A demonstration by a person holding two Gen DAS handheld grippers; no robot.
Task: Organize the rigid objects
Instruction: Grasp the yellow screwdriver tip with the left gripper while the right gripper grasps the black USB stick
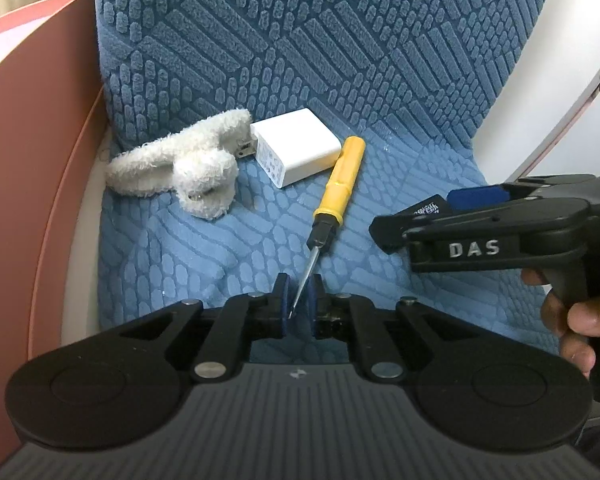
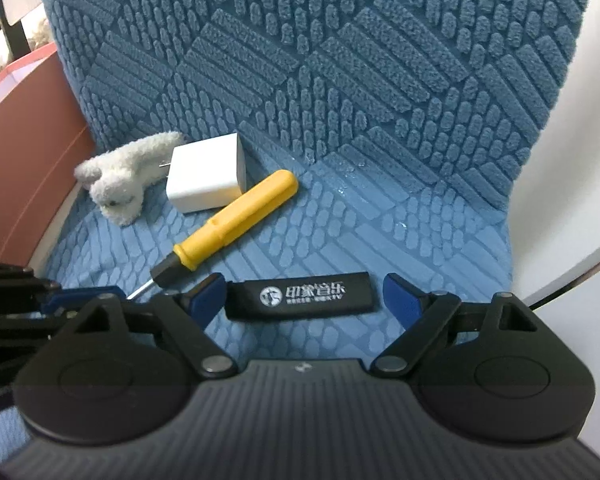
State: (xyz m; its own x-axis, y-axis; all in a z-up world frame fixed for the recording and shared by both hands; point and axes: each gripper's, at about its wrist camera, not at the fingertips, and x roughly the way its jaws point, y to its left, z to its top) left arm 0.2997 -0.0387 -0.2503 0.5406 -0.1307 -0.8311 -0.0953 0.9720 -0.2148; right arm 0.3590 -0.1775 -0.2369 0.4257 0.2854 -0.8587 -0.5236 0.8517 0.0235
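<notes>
A yellow-handled screwdriver [image 1: 340, 182] lies on the blue textured seat cover [image 1: 400, 168], its metal shaft pointing toward me. My left gripper [image 1: 300, 298] is nearly closed around the shaft tip, pads beside it. A white charger [image 1: 296, 146] and a white fluffy toy [image 1: 180, 168] lie behind. My right gripper [image 2: 302, 296] is open, its blue pads on either side of a black USB stick [image 2: 302, 295] with white print. The screwdriver [image 2: 236, 222], charger [image 2: 206, 174] and toy [image 2: 120, 178] also show in the right wrist view.
A pink rim [image 1: 40, 160] curves along the left of the seat. The chair's blue backrest [image 2: 320, 60] rises behind the objects. A white wall [image 2: 580, 160] is at the right. The right gripper body [image 1: 500, 236] sits to the right in the left wrist view.
</notes>
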